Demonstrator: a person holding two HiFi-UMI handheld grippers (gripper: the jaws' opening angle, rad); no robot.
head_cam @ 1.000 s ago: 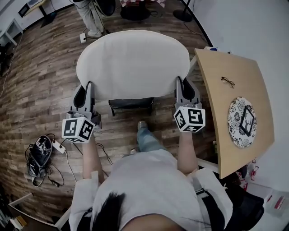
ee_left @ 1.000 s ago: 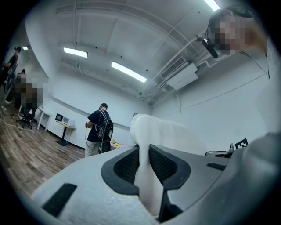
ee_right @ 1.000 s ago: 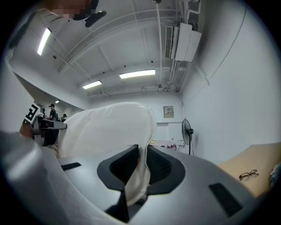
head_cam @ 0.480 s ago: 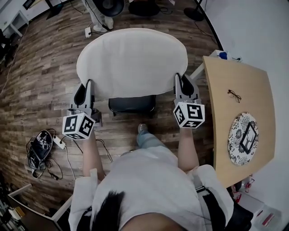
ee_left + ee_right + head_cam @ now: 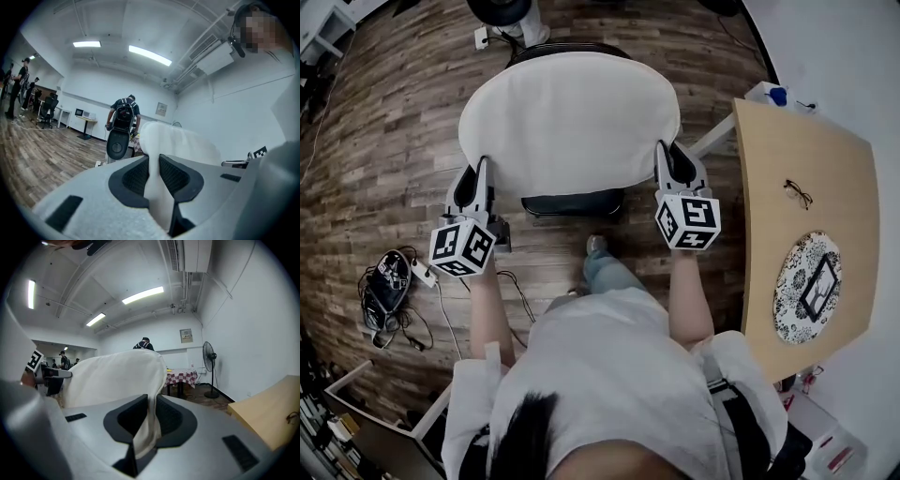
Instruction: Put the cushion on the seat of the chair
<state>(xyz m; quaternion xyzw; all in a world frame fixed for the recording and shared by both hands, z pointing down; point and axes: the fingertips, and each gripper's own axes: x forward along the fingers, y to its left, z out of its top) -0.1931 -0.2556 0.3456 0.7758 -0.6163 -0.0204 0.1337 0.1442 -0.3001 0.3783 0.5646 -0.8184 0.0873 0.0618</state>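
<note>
- The wooden plank floor (image 5: 384, 122) filled the head view under everything else.
- The white oval cushion (image 5: 567, 117) was held flat between the two grippers, directly over the chair; it covered almost all of the chair from above; whether its underside touched the seat could not be told.
- A light wooden table (image 5: 773, 216) stood to the right of the chair, close beside the right gripper.
- The person's arms (image 5: 492, 314) reached forward from a white top, one to each gripper; one shoe (image 5: 595, 246) showed on the floor just before the chair.
- The black chair (image 5: 572, 202) showed only as the front strip of its seat below the cushion's near edge and a dark rim beyond the far edge.
- The left gripper (image 5: 476, 180) was clamped on the cushion's left edge; in the left gripper view the white fabric ran pinched between the two dark pads; its marker cube (image 5: 461, 247) sat nearest the person.
- The right gripper (image 5: 670, 161) was clamped on the cushion's right edge in the same way; the fabric hung squeezed between its pads in the right gripper view.
- A round patterned plate (image 5: 795, 281) lay on the table, a small dark frame (image 5: 818, 289) on it.
- A tangle of cables (image 5: 384, 295) lay on the floor at the left.
- A pair of glasses (image 5: 798, 194) lay on the table, apart from the plate.
</note>
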